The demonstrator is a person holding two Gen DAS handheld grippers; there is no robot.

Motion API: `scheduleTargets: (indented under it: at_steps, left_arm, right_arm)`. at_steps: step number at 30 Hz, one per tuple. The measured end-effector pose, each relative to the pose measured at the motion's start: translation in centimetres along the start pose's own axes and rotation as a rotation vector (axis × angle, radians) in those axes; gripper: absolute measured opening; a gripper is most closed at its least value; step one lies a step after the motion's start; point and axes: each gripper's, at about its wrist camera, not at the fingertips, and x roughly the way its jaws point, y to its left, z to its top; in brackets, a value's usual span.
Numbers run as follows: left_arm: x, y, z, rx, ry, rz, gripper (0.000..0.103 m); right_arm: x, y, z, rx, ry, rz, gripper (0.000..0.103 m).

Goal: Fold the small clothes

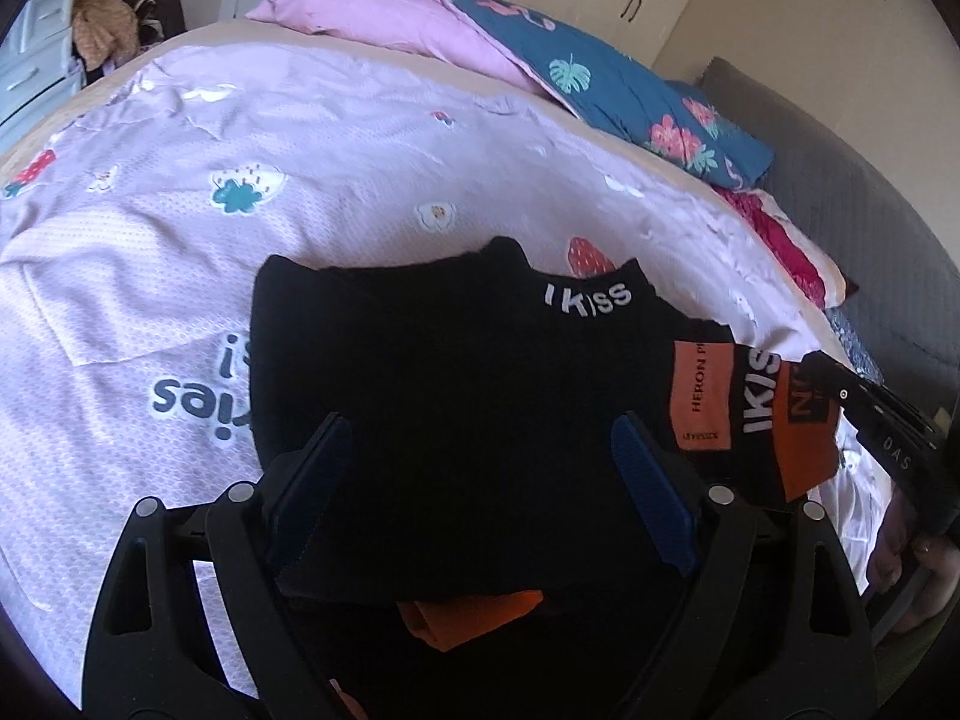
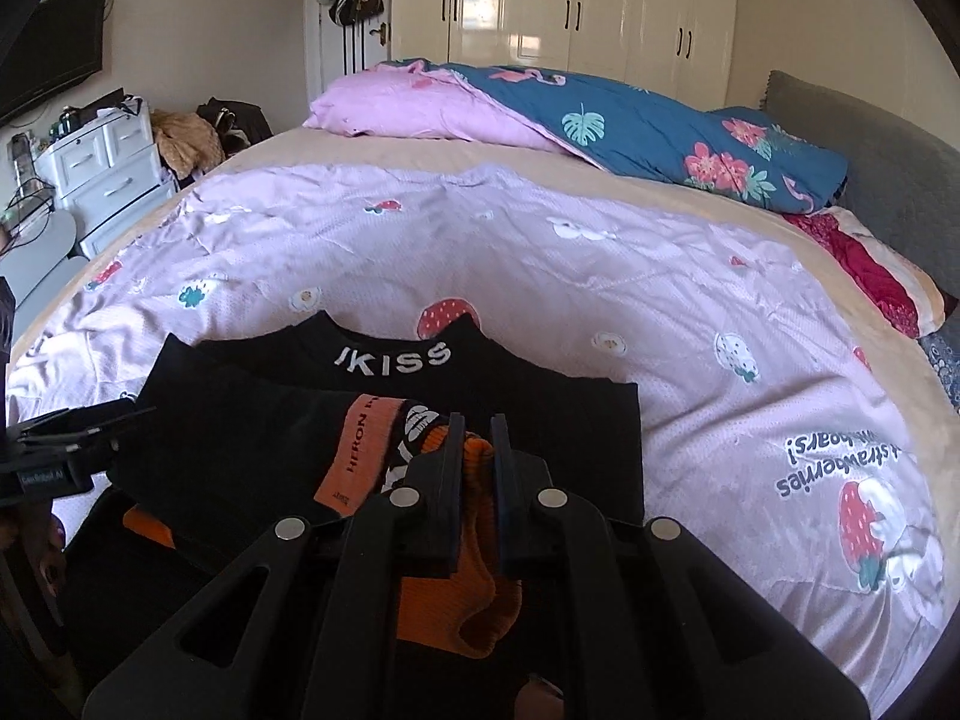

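Black gripper [image 1: 480, 462] linkage w/ silver rivets, blue pads [image 1: 651, 492].

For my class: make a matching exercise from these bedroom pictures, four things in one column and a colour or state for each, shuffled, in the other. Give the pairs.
1 left gripper
2 right gripper
3 folded quilt
4 wardrobe

a cream, doors shut
b blue, flower print
c shut on orange cuff
d open over black sweater

Pairs: 1-d, 2-c, 3-b, 4-a

garment [image 2: 372, 420] on bedspread [image 2: 600, 276] | quilt [image 2: 600, 114] behind | dresser [image 2: 102, 174] left
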Motion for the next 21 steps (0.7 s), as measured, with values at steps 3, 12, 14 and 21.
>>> scheduleTargets:
  at_steps: [3,12,14,21]
  left_arm:
    - [-0.1,0.3,0.1,-0.008,-0.003,0.000,0.081]
    - [0.2,-0.1,-0.1,-0.007,0.012,-0.012,0.081]
    - [0.3,-0.5,-0.1,0.009,0.016,-0.019,0.081]
    - [1.6,-1.8,-0.8,0.093,0.070,0.004,0.067]
  right_arm:
    - [0.0,-0.3,-0.1,0.011,0.001,-0.005,0.012]
    - [0.6,-0.8,-1.1,0.032,0.038,0.012,0.021]
    - [0.9,-0.4,-1.5,0.022,0.053,0.021,0.021]
    - [2.1,1.0,-2.4,0.016,0.108,0.083,0.037]
